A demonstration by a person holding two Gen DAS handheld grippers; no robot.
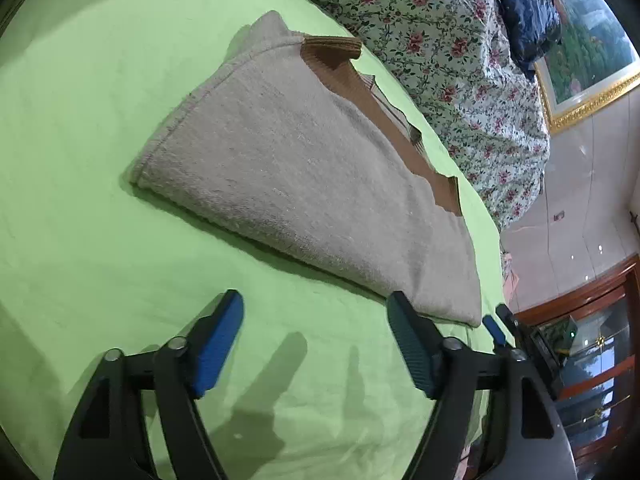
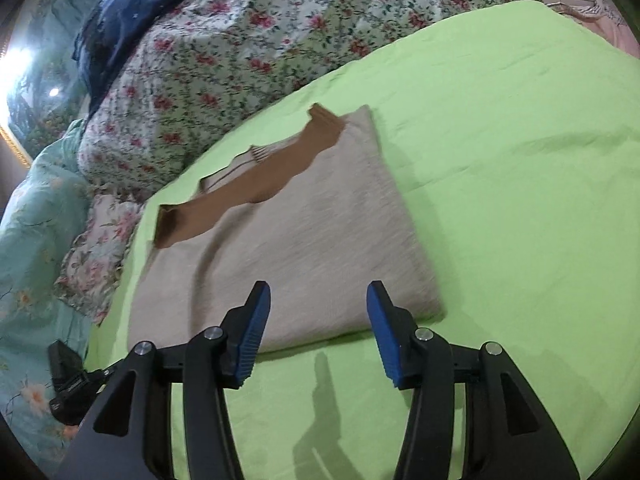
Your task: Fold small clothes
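Observation:
A beige knitted garment [image 1: 296,168] with brown ribbed trim [image 1: 332,54] lies folded flat on the green sheet [image 1: 100,120]. It also shows in the right wrist view [image 2: 320,232], with its brown trim [image 2: 248,188] along the far edge. My left gripper [image 1: 316,308] is open and empty, just short of the garment's near edge. My right gripper [image 2: 318,292] is open and empty, low over the garment's near edge. The tip of the right gripper [image 1: 494,326] shows at the right in the left wrist view, and part of the left gripper [image 2: 68,380] at the lower left in the right wrist view.
A floral quilt [image 1: 432,32] and a dark blue cloth [image 1: 524,4] are heaped beyond the garment. A teal floral cover [image 2: 32,240] lies at the left in the right wrist view. A framed picture [image 1: 592,52], tiled floor and a wooden cabinet [image 1: 592,352] stand past the bed edge.

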